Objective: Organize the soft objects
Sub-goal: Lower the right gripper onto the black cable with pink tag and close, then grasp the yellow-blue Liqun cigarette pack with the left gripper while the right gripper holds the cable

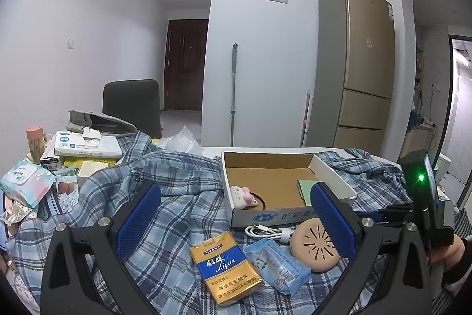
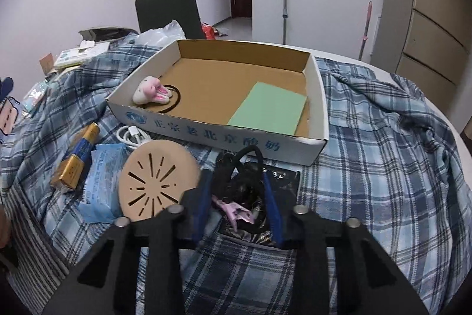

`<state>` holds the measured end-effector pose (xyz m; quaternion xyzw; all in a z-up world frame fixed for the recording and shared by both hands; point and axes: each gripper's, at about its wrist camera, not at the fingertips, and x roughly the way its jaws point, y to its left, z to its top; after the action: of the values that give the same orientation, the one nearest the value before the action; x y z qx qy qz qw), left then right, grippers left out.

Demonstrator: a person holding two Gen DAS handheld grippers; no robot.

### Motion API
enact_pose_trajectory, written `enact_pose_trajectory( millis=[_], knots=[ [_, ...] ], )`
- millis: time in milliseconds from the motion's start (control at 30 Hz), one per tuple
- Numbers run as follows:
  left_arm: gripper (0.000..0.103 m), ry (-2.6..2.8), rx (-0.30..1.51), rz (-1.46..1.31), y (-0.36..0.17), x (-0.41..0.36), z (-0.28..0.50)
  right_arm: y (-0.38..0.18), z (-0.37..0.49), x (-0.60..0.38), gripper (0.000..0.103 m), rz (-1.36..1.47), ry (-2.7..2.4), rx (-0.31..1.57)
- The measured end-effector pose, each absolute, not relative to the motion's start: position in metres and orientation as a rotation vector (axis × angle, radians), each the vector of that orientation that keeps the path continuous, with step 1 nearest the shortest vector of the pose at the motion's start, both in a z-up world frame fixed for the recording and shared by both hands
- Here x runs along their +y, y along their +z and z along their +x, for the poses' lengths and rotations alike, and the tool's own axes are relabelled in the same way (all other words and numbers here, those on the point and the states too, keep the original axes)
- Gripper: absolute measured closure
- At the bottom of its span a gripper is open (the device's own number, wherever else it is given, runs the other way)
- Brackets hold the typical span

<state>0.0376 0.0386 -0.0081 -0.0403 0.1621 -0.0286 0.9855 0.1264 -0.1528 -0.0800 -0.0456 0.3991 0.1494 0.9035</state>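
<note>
Pickup is the step in hand: the right gripper (image 2: 237,197) has its jaws narrowed around a black hair tie (image 2: 247,164) with a pink clip, lying on the plaid cloth (image 2: 383,152) just before the box (image 2: 320,96). Left gripper (image 1: 236,222) hovers, jaws wide, holding nothing. Next, I judge: lift clear and carry over the box's near wall.

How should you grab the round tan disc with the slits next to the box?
Pinch the round tan disc across its rim, coming from above on the near edge. It lies tilted, propped on the blue packet, so that edge is lifted and free. The far edge sits close to the white cable and cardboard box.
</note>
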Motion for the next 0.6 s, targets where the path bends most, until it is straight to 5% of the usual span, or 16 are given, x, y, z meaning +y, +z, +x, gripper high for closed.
enact_pose_trajectory(
  millis=[67, 367, 600],
  knots=[
    [0.0, -0.05, 0.33, -0.082, -0.009, 0.039, 0.039, -0.079, 0.125, -0.154, 0.093, -0.088, 0.318, 0.813],
    [0.0, -0.024, 0.357, -0.112, -0.008, 0.051, 0.043, -0.048, 0.101, -0.164, 0.093, -0.037, 0.317, 0.636],
    [0.007, -0.049, 0.575, -0.188, -0.028, 0.064, 0.07, -0.034, 0.092, -0.168, 0.093, -0.011, 0.328, 0.565]
  ],
)
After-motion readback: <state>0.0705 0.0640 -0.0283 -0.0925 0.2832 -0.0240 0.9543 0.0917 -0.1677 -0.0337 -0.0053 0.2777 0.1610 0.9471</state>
